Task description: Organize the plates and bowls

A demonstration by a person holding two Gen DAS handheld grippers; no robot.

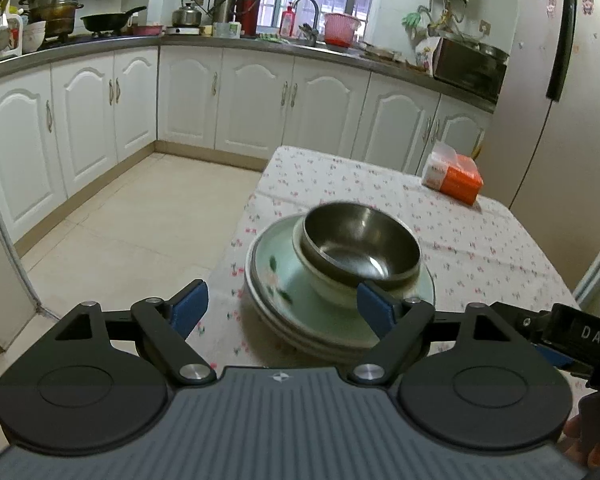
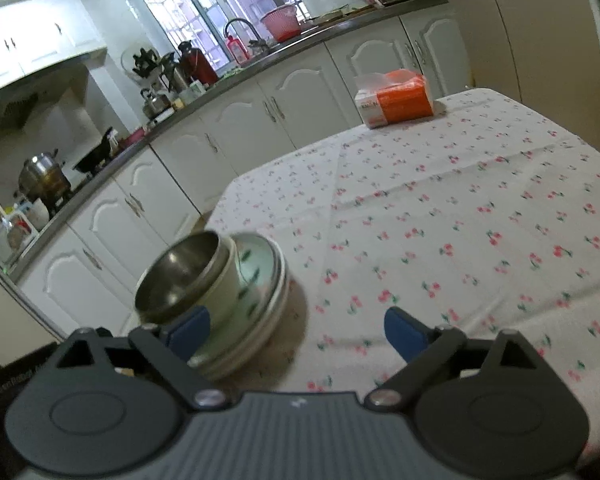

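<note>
Left wrist view: left gripper (image 1: 282,306) spread wide, empty, near the shiny steel bowl (image 1: 360,246) nested in a pale ceramic bowl (image 1: 320,280) on stacked green-glazed plates (image 1: 276,280), floral tablecloth (image 1: 480,248). Right gripper (image 2: 296,330) released too. I'd back off gently, stack's probably done.

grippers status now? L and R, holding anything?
Left gripper: open, holding nothing.
Right gripper: open, holding nothing.
</note>
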